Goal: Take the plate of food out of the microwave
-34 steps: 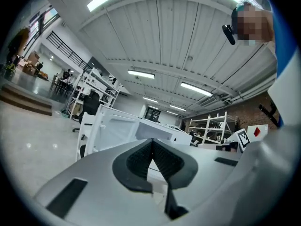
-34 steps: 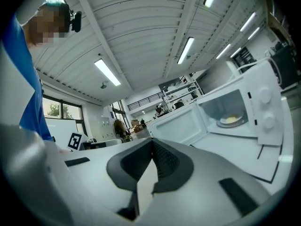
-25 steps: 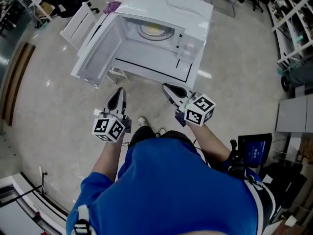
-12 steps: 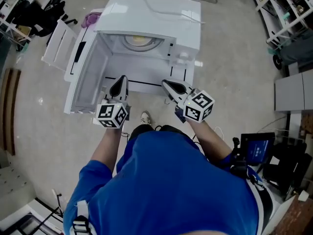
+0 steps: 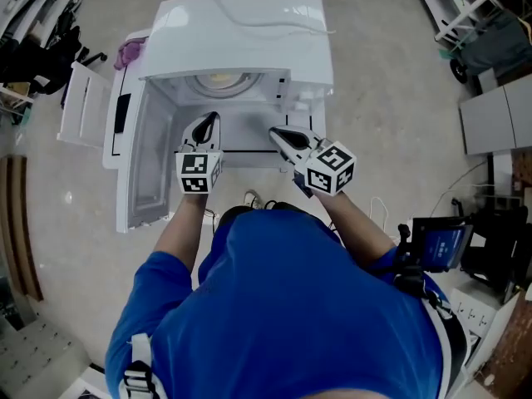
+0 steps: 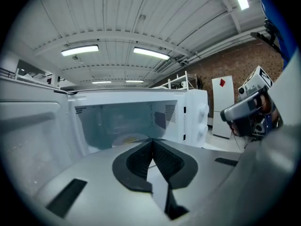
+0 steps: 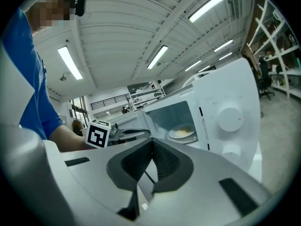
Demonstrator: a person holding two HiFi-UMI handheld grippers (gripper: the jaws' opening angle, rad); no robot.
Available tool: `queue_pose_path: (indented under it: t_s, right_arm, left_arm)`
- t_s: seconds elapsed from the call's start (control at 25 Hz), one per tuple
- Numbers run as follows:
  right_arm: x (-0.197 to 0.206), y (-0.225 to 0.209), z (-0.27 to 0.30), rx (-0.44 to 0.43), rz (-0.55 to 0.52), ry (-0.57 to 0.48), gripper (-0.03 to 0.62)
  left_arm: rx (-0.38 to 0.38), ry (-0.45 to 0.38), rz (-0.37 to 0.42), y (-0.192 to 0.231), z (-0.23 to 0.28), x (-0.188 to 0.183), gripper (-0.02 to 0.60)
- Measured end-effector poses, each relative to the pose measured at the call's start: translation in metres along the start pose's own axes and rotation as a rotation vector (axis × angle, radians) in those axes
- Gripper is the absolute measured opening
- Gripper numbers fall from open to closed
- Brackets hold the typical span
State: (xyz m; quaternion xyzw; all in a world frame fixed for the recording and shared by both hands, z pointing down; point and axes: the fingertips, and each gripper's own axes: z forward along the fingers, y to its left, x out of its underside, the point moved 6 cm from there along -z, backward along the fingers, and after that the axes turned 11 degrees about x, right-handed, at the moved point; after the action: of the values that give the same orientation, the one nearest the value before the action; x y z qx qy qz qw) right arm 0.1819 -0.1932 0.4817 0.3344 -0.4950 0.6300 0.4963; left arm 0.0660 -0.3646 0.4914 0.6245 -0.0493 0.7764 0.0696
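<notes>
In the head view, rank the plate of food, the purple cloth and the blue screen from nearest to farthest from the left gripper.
Measured from the left gripper:
1. Plate of food: straight ahead, inside the open microwave.
2. Purple cloth: off to the left, by the microwave's rear corner.
3. Blue screen: far off on the right side, back behind the gripper.

Blue short-sleeved shirt (image 5: 291, 306) — left tongs (image 5: 211, 118), right tongs (image 5: 274, 130) grey, black-padded; white marker cubes (image 5: 197, 173).
</notes>
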Motion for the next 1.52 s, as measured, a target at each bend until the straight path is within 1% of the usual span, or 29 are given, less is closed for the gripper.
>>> queue_pose_path:
  t_s: [0.24,0.36,0.48,0.56,0.72,0.84,0.96,1.28,1.36,1.52]
  right_arm:
    - [0.001,-0.005,0.018,0.047,-0.024,0.006,-0.009]
    - [0.003,-0.006,0.025,0.065,-0.019,0.001,-0.009]
    - [0.003,-0.005,0.031,0.076,-0.024,0.001,-0.009]
    - [0.003,-0.004,0.033,0.082,-0.03,0.005,-0.009]
    - [0.001,-0.006,0.037,0.096,-0.031,0.006,-0.009]
    - [-0.001,-0.008,0.039,0.105,-0.027,0.0,-0.009]
    - [-0.003,-0.009,0.039,0.115,-0.023,-0.004,-0.009]
    - [-0.008,-0.008,0.038,0.129,-0.012,-0.018,-0.009]
    - [-0.01,-0.009,0.037,0.133,-0.011,-0.022,-0.009]
    - [-0.012,-0.011,0.036,0.142,-0.009,-0.028,-0.009]
  left_arm:
    - [0.041,0.07,0.081,0.021,0.035,0.006,0.011]
    - [0.06,0.107,0.105,0.031,0.048,0.011,0.011]
    - [0.079,0.163,0.157,0.043,0.061,0.022,0.011]
    - [0.089,0.208,0.224,0.049,0.071,0.029,0.012]
    - [0.112,0.306,0.414,0.052,0.088,0.032,0.015]
    - [0.144,0.37,0.521,0.054,0.098,0.036,0.066]
    - [0.171,0.407,0.6,0.054,0.104,0.037,0.08]
    - [0.244,0.495,0.811,0.048,0.114,0.042,0.08]
    - [0.253,0.508,0.851,0.047,0.117,0.043,0.08]
    - [0.269,0.532,0.906,0.047,0.123,0.044,0.08]
